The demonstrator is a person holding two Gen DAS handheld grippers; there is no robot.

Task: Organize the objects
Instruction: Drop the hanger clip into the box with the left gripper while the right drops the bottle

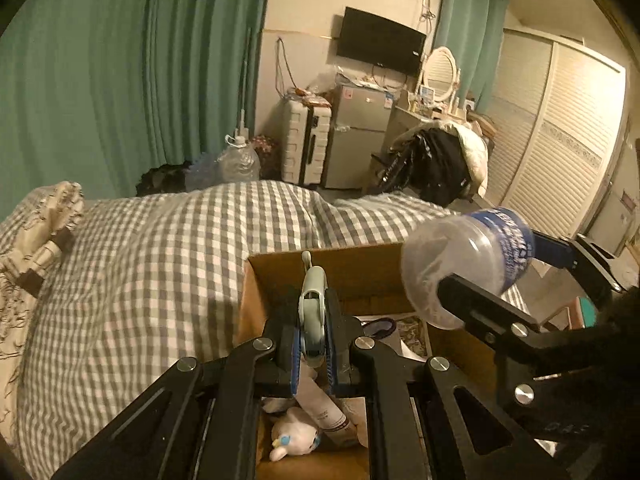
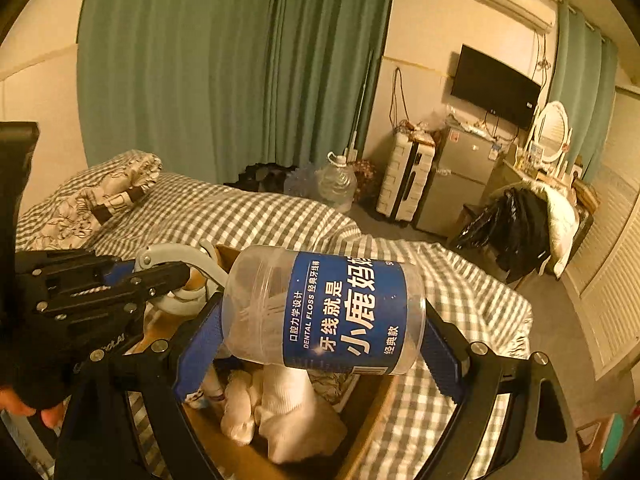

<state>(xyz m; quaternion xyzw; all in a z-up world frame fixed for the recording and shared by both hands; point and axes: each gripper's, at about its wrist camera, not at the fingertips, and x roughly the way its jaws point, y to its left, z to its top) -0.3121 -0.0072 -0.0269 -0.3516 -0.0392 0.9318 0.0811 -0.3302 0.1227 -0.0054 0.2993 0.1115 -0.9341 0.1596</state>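
Note:
My left gripper (image 1: 313, 354) is shut on a pale blue-grey clip tool (image 1: 312, 308), held over an open cardboard box (image 1: 360, 268) on the bed. The tool also shows in the right wrist view (image 2: 176, 258). My right gripper (image 2: 320, 344) is shut on a clear dental floss jar with a blue label (image 2: 332, 312), held sideways above the box (image 2: 372, 412). The jar shows at the right of the left wrist view (image 1: 468, 260). In the box lie a white plush toy (image 1: 294, 436), a white tube (image 1: 324, 408) and white cloth (image 2: 288, 412).
The box sits on a grey-white checked duvet (image 1: 160, 264) with a patterned pillow (image 1: 36, 248) at the left. Beyond the bed stand green curtains (image 1: 120, 80), a water jug (image 1: 240, 160), a suitcase (image 1: 304, 140), a small fridge (image 1: 356, 132) and a chair piled with clothes (image 1: 436, 164).

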